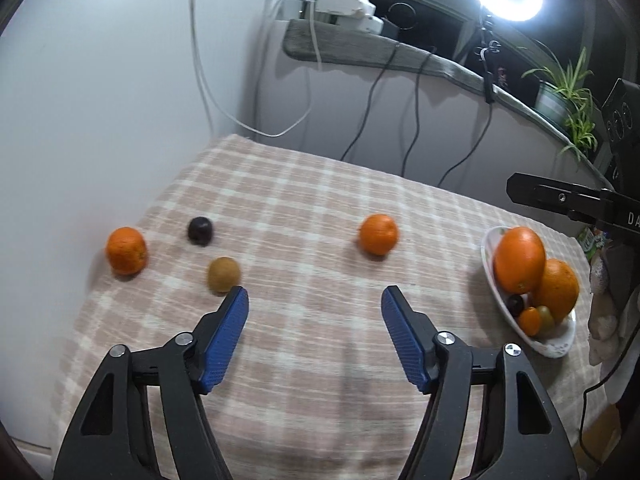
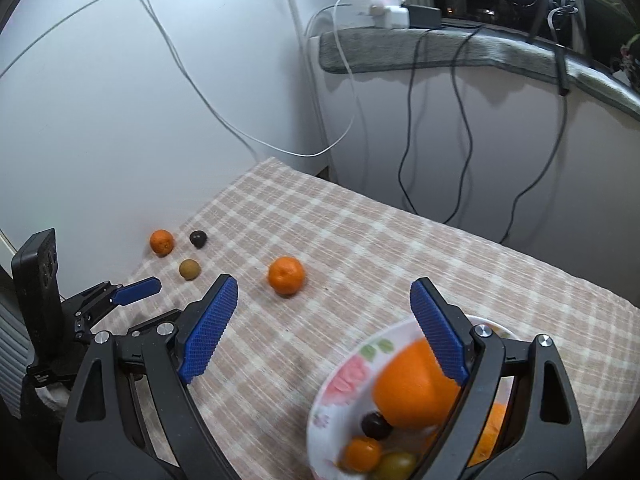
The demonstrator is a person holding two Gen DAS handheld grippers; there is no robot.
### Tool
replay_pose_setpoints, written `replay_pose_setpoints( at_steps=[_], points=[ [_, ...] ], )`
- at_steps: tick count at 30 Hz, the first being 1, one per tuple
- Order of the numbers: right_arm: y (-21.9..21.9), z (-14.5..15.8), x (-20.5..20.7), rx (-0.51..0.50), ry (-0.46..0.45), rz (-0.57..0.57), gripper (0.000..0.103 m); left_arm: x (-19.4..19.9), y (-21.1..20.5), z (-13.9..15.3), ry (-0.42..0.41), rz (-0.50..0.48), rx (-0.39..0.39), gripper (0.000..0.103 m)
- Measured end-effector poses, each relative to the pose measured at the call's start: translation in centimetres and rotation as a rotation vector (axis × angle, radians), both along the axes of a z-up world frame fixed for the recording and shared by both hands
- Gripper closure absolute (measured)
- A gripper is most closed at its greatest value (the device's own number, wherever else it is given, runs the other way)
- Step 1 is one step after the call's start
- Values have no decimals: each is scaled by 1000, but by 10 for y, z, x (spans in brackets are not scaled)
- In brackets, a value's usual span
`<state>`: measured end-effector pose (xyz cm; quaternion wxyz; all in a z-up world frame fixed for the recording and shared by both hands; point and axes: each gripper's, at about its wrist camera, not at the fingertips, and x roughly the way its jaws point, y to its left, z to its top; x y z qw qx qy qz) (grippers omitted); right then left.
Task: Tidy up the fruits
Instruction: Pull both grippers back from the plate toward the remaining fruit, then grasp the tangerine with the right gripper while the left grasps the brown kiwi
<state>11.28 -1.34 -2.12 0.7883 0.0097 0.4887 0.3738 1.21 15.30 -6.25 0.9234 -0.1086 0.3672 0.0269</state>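
Checked cloth covers the tabletop (image 1: 304, 380). Left tongs (image 1: 314, 300) open, empty; right tongs (image 2: 324, 292) open, empty, over the bowl (image 2: 340, 376). Bowl already holds two oranges and small fruits. Left to do: mandarin (image 1: 378, 234) ahead of left tongs, kiwi (image 1: 223, 274) at its left fingertip, plum (image 1: 200, 231) and second mandarin (image 1: 126, 250) beyond.
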Motion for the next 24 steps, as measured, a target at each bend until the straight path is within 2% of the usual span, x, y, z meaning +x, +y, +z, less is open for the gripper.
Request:
replay_pose_setpoints(
  at_steps=[5, 12, 17, 24],
  points=[
    [23, -6, 5, 5, 39, 26, 13, 4, 18, -4, 12, 23, -16, 46],
    [54, -25, 16, 11, 141, 58, 14, 13, 43, -16, 43, 49, -50, 58],
    [69, -42, 23, -1, 217, 65, 24, 20, 53, -25, 69, 54, -56, 66],
    [83, -59, 33, -31, 280, 60, 39, 26, 59, -31, 87, 46, -51, 70]
  ],
)
